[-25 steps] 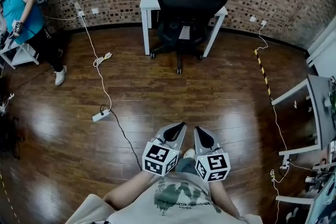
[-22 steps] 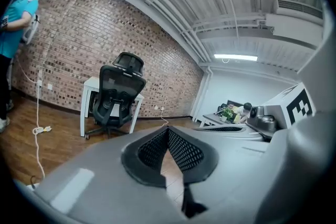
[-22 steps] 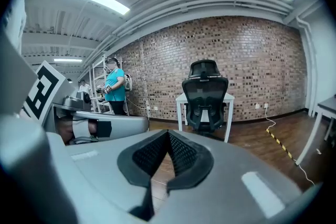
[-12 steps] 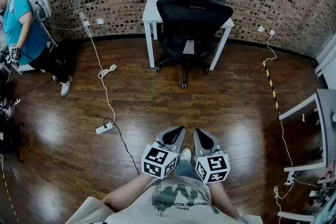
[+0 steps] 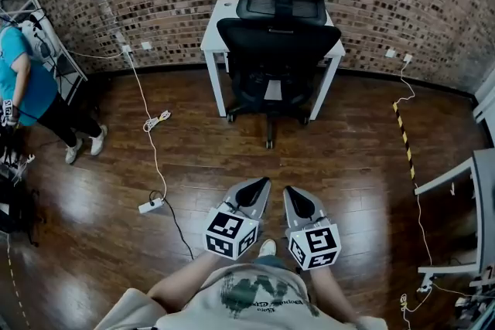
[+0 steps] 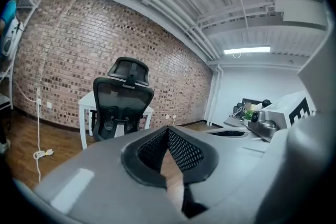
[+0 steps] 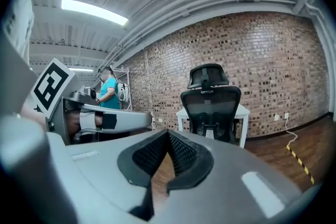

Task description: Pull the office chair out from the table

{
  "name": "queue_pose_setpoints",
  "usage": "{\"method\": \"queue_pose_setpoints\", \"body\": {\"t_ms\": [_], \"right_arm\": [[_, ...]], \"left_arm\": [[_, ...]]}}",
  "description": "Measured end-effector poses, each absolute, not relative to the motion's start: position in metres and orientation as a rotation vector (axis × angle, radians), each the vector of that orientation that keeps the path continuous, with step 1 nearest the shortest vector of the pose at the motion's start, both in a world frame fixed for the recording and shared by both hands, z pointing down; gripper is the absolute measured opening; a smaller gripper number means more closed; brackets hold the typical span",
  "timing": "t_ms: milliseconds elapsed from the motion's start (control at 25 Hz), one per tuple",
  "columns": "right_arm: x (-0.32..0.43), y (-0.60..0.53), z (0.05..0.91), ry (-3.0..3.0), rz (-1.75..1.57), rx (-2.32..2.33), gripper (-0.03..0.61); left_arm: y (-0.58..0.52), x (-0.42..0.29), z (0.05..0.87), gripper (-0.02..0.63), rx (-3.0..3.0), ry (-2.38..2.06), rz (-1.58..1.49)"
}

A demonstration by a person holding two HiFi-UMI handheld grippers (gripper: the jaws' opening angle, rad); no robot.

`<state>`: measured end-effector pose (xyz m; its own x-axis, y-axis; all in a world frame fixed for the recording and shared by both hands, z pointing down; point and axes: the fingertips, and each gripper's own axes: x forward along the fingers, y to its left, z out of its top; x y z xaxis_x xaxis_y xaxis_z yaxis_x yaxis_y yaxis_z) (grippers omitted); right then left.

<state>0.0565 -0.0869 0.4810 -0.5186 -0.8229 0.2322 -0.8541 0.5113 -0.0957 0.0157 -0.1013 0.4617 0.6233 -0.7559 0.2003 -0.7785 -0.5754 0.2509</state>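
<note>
black office chair (image 5: 278,42) at white table (image 5: 219,23); shirt print (image 5: 259,291) illegible

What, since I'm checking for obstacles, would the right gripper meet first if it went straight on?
Probably the back of the office chair; only bare wooden floor lies between, though depth is hard to judge.

Head view: steeply downward, well back. Both gripper views: low, near level; all share office chair (image 5: 278,42) and table (image 5: 216,28).
</note>
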Motion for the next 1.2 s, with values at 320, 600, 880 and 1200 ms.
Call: {"method": "queue_pose_setpoints", "body": {"t_ms": [320, 600, 880, 1200], "right_arm": [[0.098, -0.154, 0.437, -2.691, 0.185, 1.429, 0.000], [0.099, -0.194, 0.408, -2.795, 0.141, 1.371, 0.000], [0.094, -0.228, 0.397, -2.825, 0.106, 1.341, 0.000], [0.082, -0.304, 0.390, -2.793, 0.063, 1.341, 0.000]], "left_arm": [[-0.168, 0.055, 0.425, 0.014, 2.618, -1.305, 0.072], [-0.207, 0.059, 0.390, 0.014, 2.632, -1.388, 0.017], [-0.239, 0.054, 0.381, 0.014, 2.625, -1.398, -0.032], [-0.310, 0.045, 0.373, 0.014, 2.641, -1.347, -0.079]]}}
